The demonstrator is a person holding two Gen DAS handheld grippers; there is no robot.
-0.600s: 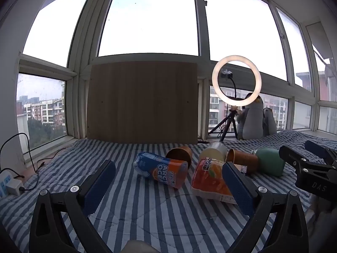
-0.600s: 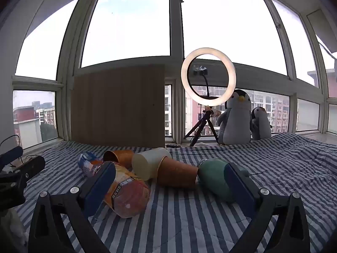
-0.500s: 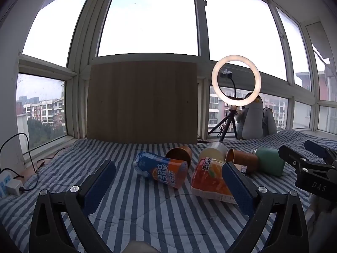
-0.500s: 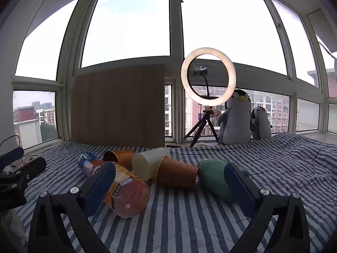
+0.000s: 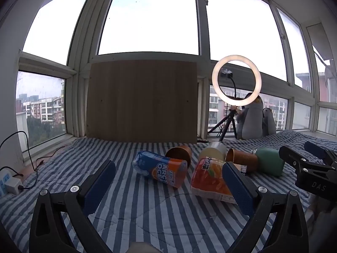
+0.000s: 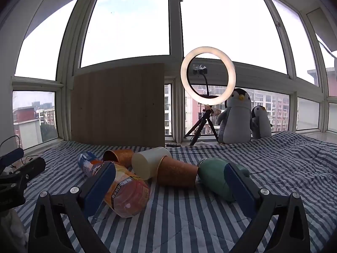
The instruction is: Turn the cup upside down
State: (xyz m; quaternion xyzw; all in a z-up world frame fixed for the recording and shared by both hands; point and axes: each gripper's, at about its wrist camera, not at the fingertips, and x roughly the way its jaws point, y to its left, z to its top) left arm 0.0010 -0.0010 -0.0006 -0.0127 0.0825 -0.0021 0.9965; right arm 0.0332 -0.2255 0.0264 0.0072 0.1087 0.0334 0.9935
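Blue pads line the fingers (image 5: pixel 99 182) of the left tool (image 5: pixel 168 181), which is spread wide with nothing between them; the right tool (image 6: pixel 168 182) is spread just as wide and is likewise empty. Both are held low over a blue-and-white striped bedcover (image 6: pixel 189 221).

Just beyond the tools a cluster of containers lies tipped over on the bedcover. From the right wrist view an orange juice bottle (image 6: pixel 128 194) is nearest, partly hidden by the left finger; behind it lie a cream cup (image 6: pixel 149 164) and a brown paper cup (image 6: pixel 177 175) touching each other, both on their sides. A green flask (image 6: pixel 214 177) lies just beside the brown cup, its far end covered by the right finger. A second brown cup (image 6: pixel 119 157) and a blue-and-orange bottle (image 6: pixel 88 165) lie behind the juice bottle, the bottle largely hidden.

From the left wrist view that blue-and-orange bottle (image 5: pixel 160 168) is seen whole, while the cream cup (image 5: pixel 212 151) is mostly hidden. The right tool (image 5: pixel 309 166) is also seen there at the edge, cut off.

Farther back stand a wooden board (image 6: pixel 118 105), a lit ring light (image 6: pixel 207 76) on a tripod, and two plush penguins (image 6: pixel 238 116), whose faces are shown only in the right wrist view.
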